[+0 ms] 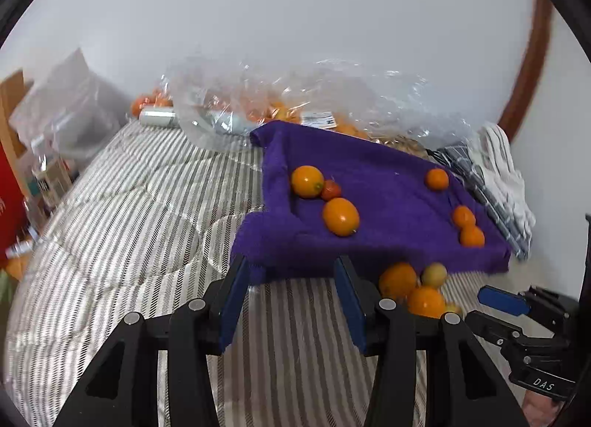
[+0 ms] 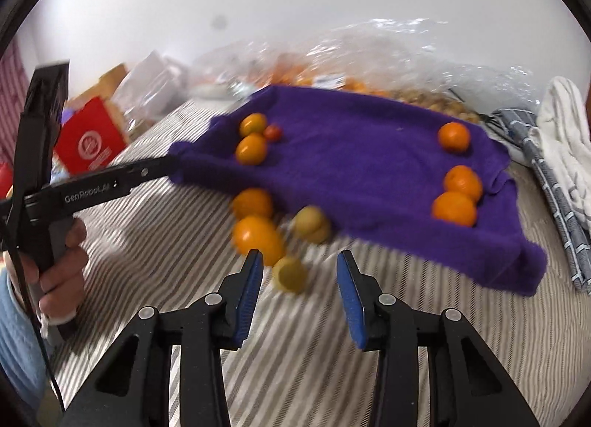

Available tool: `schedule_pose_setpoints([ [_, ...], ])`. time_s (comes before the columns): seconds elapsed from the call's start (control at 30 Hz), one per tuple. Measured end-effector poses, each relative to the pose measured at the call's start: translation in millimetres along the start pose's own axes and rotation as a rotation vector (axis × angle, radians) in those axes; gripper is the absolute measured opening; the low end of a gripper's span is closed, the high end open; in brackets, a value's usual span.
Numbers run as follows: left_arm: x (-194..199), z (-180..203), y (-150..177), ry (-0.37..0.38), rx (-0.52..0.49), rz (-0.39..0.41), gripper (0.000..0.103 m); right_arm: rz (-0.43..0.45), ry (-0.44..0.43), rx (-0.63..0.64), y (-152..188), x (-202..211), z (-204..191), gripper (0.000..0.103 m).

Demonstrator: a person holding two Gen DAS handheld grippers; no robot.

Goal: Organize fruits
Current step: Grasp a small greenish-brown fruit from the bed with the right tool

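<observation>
A purple towel (image 1: 373, 183) (image 2: 354, 168) lies on a striped bed. On it sit two large oranges (image 1: 340, 216) (image 2: 252, 148) with a small red fruit (image 1: 331, 190) (image 2: 273, 132) at the left, and three small oranges (image 1: 471, 235) (image 2: 455, 209) at the right. Several loose oranges (image 1: 397, 280) (image 2: 258, 236) and yellowish fruits (image 1: 434, 274) (image 2: 290, 274) lie on the bed before the towel. My left gripper (image 1: 291, 296) is open and empty, near the towel's front left edge. My right gripper (image 2: 299, 292) is open and empty, just behind a yellowish fruit.
Clear plastic bags (image 1: 295, 102) (image 2: 369, 57) with more oranges lie behind the towel. A folded white and checked cloth (image 1: 498, 183) (image 2: 554, 168) lies at the right. A red box (image 2: 90, 142) and clutter stand at the left. A wall rises behind.
</observation>
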State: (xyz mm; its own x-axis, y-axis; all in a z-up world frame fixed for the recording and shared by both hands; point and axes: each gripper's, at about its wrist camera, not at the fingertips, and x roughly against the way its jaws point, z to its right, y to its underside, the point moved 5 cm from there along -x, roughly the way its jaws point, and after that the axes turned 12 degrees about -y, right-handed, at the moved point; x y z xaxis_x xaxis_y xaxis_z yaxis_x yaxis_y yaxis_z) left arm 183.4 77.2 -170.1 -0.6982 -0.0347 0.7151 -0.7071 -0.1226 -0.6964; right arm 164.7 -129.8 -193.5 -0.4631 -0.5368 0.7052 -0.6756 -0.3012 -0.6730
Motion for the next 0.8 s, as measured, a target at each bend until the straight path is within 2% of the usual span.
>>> schedule_pose_setpoints([
  [0.23, 7, -2, -1, 0.0, 0.003, 0.021, 0.045, -0.067, 0.006, 0.02, 9, -24, -2, 0.04],
  [0.33, 3, -8, -3, 0.004, 0.039, 0.006, 0.045, -0.082, 0.007, 0.014, 11, -30, 1, 0.029],
  [0.37, 3, -9, -2, 0.004, 0.045, 0.003, 0.045, -0.076, 0.01, 0.011, 10, -30, 2, 0.024],
  [0.47, 1, -10, 0, 0.007, 0.056, -0.004, 0.045, -0.053, 0.002, -0.003, 9, -24, 5, 0.024],
  [0.57, -1, -10, 2, -0.002, 0.047, -0.011, 0.045, -0.024, 0.041, 0.01, 8, -11, 12, 0.024],
  [0.8, -5, -1, 6, 0.058, 0.039, -0.059, 0.045, 0.065, 0.153, -0.061, 3, 29, 62, 0.024],
])
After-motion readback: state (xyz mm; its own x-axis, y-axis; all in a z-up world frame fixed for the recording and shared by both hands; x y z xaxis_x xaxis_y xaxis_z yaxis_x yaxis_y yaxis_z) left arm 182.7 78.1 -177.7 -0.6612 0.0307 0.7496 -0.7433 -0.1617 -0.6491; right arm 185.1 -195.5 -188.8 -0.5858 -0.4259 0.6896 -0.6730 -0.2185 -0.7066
